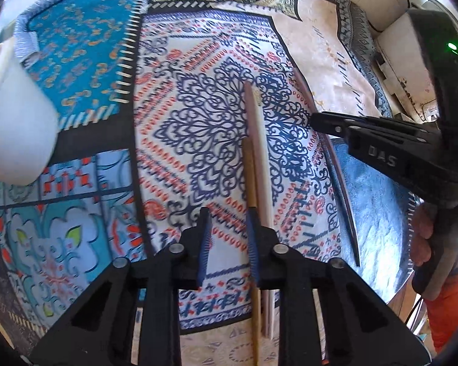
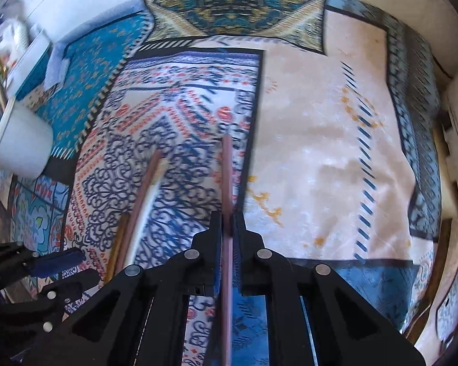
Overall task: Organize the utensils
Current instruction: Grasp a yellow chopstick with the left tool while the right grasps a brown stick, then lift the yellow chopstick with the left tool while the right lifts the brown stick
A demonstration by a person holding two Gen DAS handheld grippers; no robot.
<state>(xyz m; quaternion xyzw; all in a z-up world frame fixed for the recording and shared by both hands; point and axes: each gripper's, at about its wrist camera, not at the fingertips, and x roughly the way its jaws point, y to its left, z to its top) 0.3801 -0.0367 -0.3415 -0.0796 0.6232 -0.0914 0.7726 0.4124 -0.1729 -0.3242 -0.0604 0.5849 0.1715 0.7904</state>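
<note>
We see a patterned patchwork cloth (image 2: pixel 320 128) under everything, with a white plastic cup (image 2: pixel 21 149) lying tipped, its inside hidden. Our right gripper (image 2: pixel 228 228) pinches a pinkish chopstick (image 2: pixel 226 167); our left gripper (image 1: pixel 229 228) hangs open beside loose pale and bamboo chopsticks (image 1: pixel 256 140).

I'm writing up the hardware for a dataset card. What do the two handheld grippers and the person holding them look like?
Both grippers, left and right, are matte black plastic with triangular cut-outs, round silver pins at the joints and ribbed blue pads inside the fingers. The right one bears raised letters "DAS" and a black housing with a green light. The hand is bare; the person wears orange clothing.
</note>
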